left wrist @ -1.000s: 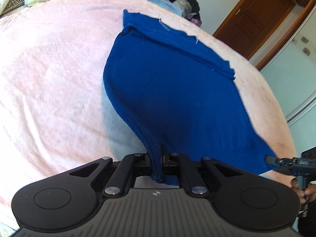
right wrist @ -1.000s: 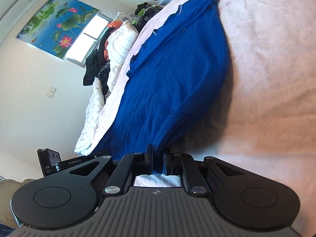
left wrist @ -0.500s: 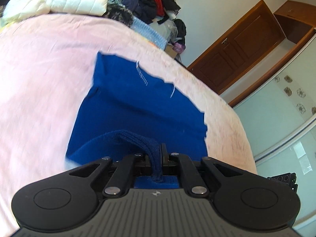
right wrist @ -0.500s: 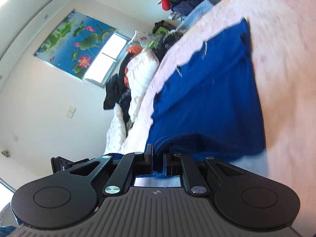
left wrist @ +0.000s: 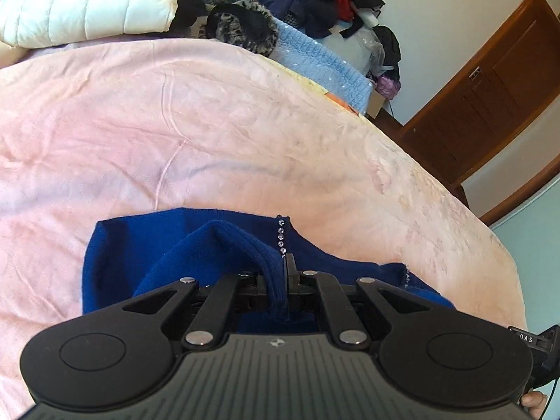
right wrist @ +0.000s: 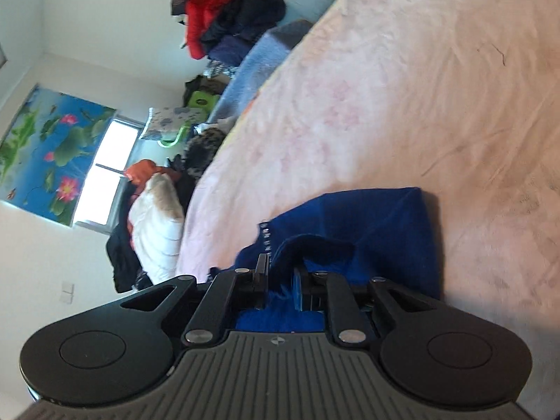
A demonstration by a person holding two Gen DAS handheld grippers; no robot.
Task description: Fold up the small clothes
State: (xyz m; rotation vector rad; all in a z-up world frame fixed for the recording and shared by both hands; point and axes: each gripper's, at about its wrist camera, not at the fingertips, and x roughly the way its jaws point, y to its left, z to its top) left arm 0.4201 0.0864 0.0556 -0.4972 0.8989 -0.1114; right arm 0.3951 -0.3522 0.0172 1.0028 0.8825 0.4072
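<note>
A dark blue knit garment (left wrist: pixel 140 245) with a line of small rhinestones lies on the pink bed cover (left wrist: pixel 210 122), its near part doubled over onto its far part. My left gripper (left wrist: pixel 278 280) is shut on the ribbed hem of the blue garment, low over it. In the right wrist view the same garment (right wrist: pixel 385 224) lies bunched under my right gripper (right wrist: pixel 281 280). Its jaws stand slightly apart with the blue hem between them, loosely held.
A heap of clothes and a white padded jacket (left wrist: pixel 87 3) lie along the bed's far edge, with a light blue blanket (left wrist: pixel 315 59) beside them. A brown wooden door (left wrist: pixel 490 98) is at the right. The bed's edge runs along the right side.
Both grippers have carried the garment's near hem forward over its far part, so the blue cloth now shows much shorter. The right jaws have parted a little.
</note>
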